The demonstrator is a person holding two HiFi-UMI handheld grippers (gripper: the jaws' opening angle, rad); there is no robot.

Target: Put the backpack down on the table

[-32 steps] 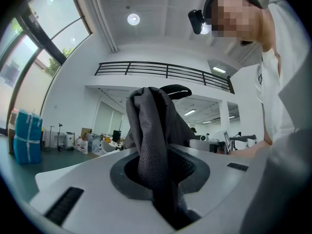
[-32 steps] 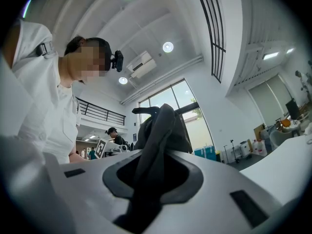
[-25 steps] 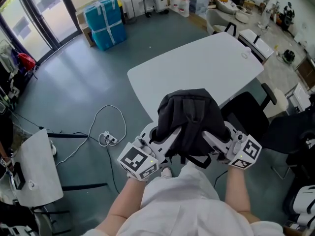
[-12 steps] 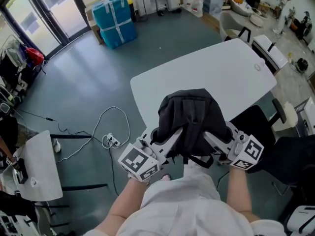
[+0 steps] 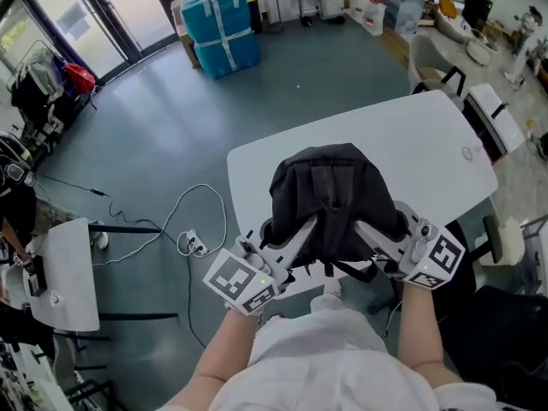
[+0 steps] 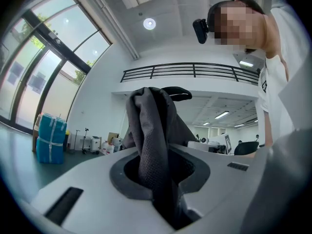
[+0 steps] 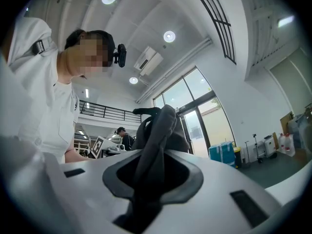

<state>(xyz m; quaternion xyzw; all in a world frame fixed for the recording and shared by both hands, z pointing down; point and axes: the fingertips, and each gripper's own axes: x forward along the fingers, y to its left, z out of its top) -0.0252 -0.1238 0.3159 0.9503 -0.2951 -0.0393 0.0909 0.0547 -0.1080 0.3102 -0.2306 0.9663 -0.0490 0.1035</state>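
Note:
A black backpack hangs in the air between my two grippers, over the near edge of the white table. My left gripper is shut on its left shoulder strap, which runs up through the jaws. My right gripper is shut on the right shoulder strap in the same way. The bag's back panel and top handle face up at the head camera. Both fingertip pairs are hidden under the bag's fabric in the head view.
A black office chair stands at the right near the table. A white cable with a power strip lies on the grey floor at the left. A small white side table is far left. Blue wrapped boxes stand at the back.
The person has walked toward the table carrying the bag. The table has come closer and now lies under the bag's far half. Both grips are unchanged.

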